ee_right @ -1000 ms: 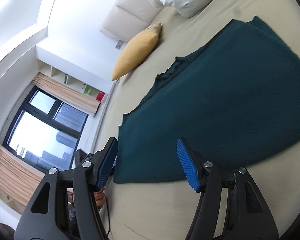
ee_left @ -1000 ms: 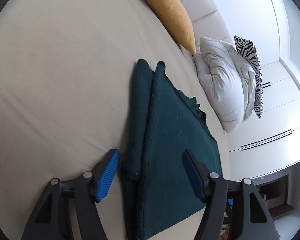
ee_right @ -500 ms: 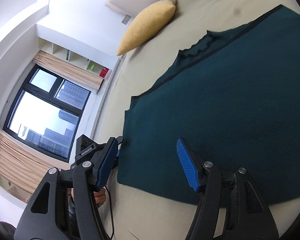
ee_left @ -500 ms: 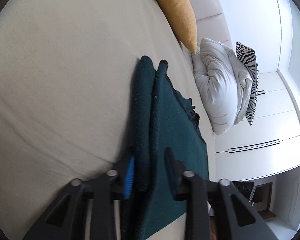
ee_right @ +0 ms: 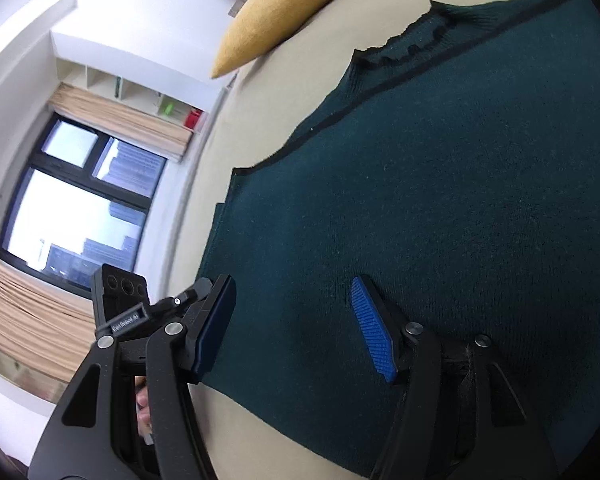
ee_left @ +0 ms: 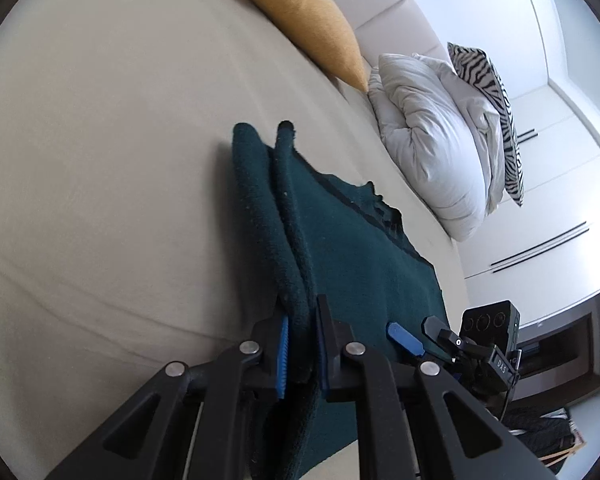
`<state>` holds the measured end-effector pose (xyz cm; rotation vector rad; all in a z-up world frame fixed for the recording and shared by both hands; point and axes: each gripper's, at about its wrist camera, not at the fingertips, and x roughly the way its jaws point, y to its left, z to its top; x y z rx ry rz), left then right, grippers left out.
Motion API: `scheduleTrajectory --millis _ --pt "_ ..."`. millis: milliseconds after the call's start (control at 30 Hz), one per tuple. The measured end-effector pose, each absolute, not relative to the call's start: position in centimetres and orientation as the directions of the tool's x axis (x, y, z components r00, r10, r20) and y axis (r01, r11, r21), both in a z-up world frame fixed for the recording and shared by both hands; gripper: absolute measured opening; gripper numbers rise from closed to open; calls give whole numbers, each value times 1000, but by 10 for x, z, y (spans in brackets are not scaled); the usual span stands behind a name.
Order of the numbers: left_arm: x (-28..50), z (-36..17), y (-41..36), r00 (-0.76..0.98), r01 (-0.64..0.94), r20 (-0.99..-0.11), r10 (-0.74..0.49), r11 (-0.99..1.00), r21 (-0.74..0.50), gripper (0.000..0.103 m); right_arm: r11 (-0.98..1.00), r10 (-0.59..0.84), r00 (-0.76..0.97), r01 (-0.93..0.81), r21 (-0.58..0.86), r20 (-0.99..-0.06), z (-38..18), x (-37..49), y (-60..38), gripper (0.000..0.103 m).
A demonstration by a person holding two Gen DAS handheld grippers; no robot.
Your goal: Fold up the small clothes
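Your left gripper (ee_left: 302, 350) is clamped on the doubled side edge of the dark teal knitted sweater (ee_left: 340, 248), its blue pads pressed against the thick fold from both sides, so the pinched cloth itself is mostly hidden between the black fingers. That sweater lies spread flat on the beige bed sheet (ee_left: 100, 160), neckline toward the headboard; its lower hem is cut off by the bottom of the left wrist view and by your gripper's frame. Your right gripper (ee_right: 296, 328) hangs over the sweater's bottom corner with its jaws wide apart and nothing between the pads but the knit beneath; whether the fingertips touch the cloth is hard to make out. In the left wrist view you can see only part of the right gripper, one blue pad and its black camera housing, past the far side of the sweater. In the right wrist view, the sweater's far side runs out of frame at the right. A mustard yellow cushion (ee_left: 308, 20) leans at the padded headboard, beside a crumpled white duvet (ee_left: 432, 136) that half covers a zebra-striped pillow (ee_left: 488, 80). The window (ee_right: 72, 208) is bright and partly blocked by the left gripper's housing.
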<state>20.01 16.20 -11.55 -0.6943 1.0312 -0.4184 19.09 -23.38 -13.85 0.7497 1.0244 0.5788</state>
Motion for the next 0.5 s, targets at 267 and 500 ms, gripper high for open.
scheduleTrajectory --millis 267,500 --pt "210 -64 87 444 120 -664 -602 774 -622 11 565 734 484 -47 824 -476 -129 182 -289 60" --pt "225 -52 -29 381 244 -682 -625 779 -578 11 490 709 582 -2 872 -398 -123 169 -374 60"
